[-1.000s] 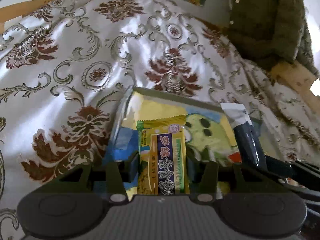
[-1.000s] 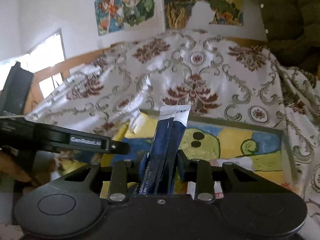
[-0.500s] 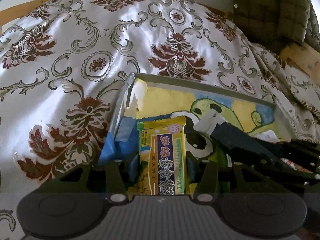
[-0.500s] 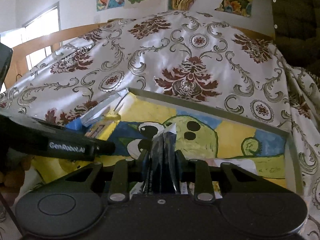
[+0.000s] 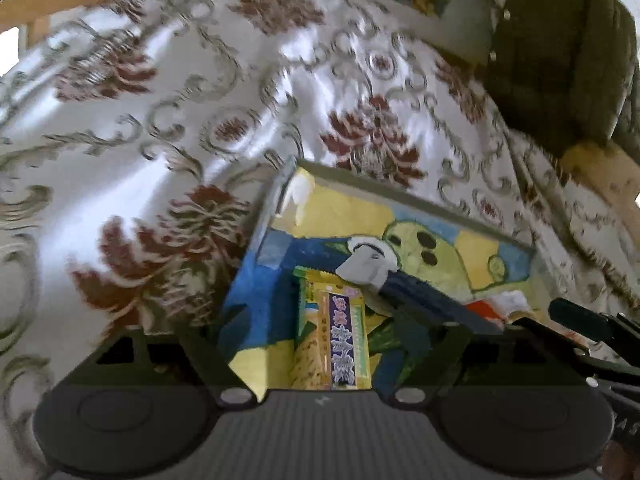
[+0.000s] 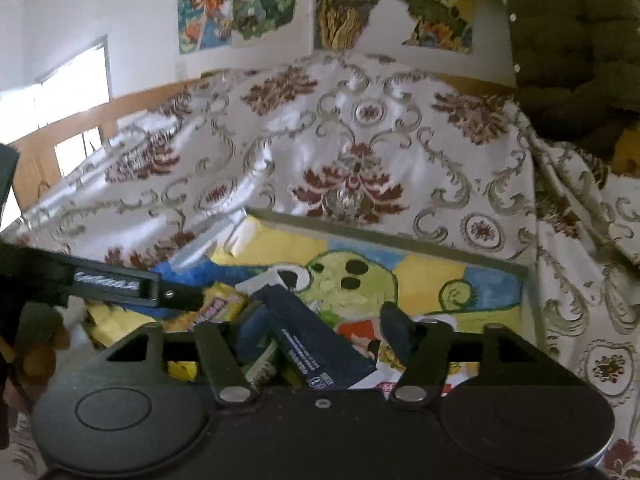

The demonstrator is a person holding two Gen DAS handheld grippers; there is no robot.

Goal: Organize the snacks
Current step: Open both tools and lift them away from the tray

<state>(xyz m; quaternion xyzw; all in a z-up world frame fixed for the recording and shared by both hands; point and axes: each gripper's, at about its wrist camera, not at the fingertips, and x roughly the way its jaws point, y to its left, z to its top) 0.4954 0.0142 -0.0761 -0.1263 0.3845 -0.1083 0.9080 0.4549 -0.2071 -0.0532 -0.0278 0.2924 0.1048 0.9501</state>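
Over the painted tray (image 5: pixel 416 196), both tongs, left (image 5: pixel 320 332) and right (image 6: pixel 316 332), stand wide, yellow packet (image 5: pixel 340 336) and dark packet (image 6: pixel 316 340) apparently released for storage.

Tray (image 5: pixel 408 198) far half is bare painted floor, open to reach from above. Near half is crowded: yellow packet (image 5: pixel 340 336) between the left tongs (image 5: pixel 320 332), dark blue packet (image 6: pixel 316 336) lying diagonal across it, red-white wrappers (image 6: pixel 360 330) at right. Left tongs arm (image 6: pixel 120 282) blocks the left approach in the right wrist view. Patterned cloth (image 5: pixel 160 128) around the tray is open.
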